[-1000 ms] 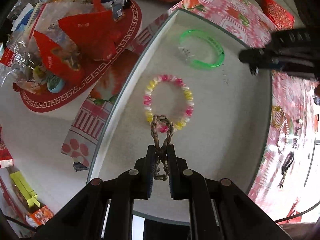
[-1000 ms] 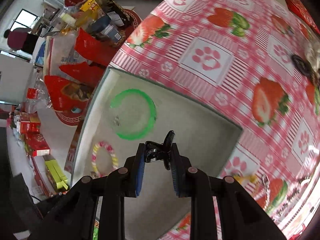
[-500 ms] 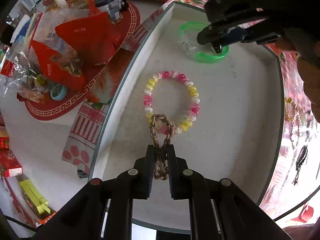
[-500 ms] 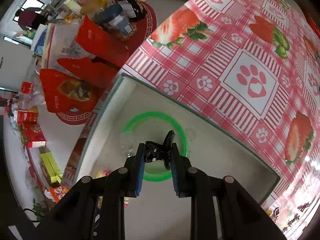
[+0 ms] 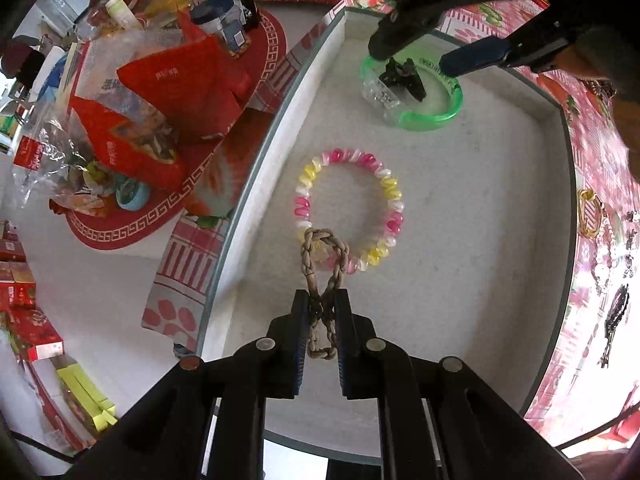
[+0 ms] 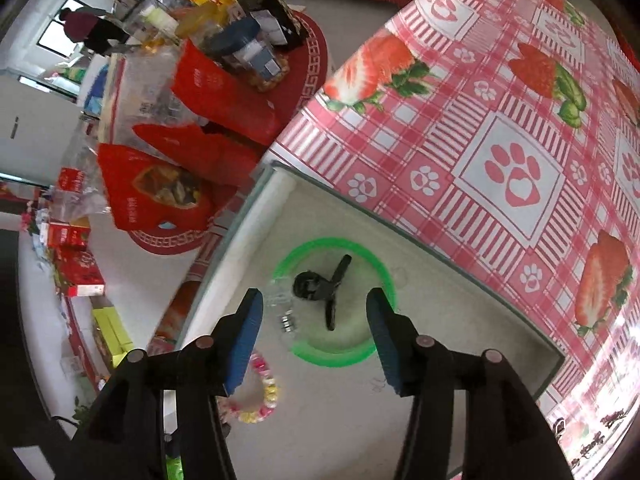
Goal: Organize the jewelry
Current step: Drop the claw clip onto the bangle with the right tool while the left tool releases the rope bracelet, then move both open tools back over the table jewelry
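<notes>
Left wrist view: left gripper [image 5: 322,312] pinching shut on a braided rope bracelet [image 5: 322,268] at lower centre, pads pressing the braid from both sides. Rope loop poking out above the fingertips, overlapping the lower-left arc of a pink, yellow and white beaded bracelet [image 5: 390,196] lying flat mid-frame on the pale floor of the tray [image 5: 480,240]. Whether the loop is touching the beads or hanging just over them: cannot tell.

Green bangle [image 5: 432,120] lying in the upper right of the tray. Black hair clip [image 5: 404,76] resting inside its ring, beside a small clear packet of metal bits [image 5: 378,98]. Right gripper [image 5: 416,54] hovering over the bangle at the top of the frame, fingers spread to either side of the clip.

Right wrist view: right gripper [image 6: 316,324] having just been opening, now standing about half spread and gripping nothing. Black hair clip [image 6: 324,288] lying free between and just above the blue pads [image 6: 246,336], touching neither, inside the green bangle [image 6: 332,356] at centre frame. Beaded bracelet [image 6: 264,396] peeking out at lower left behind the left finger.

Tray sitting on a pink strawberry-and-paw tablecloth [image 6: 500,140]. More jewellery [image 5: 612,280] lying on the cloth at the right edge of the left wrist view. Red snack bags [image 5: 176,92] cluttering the upper left.
</notes>
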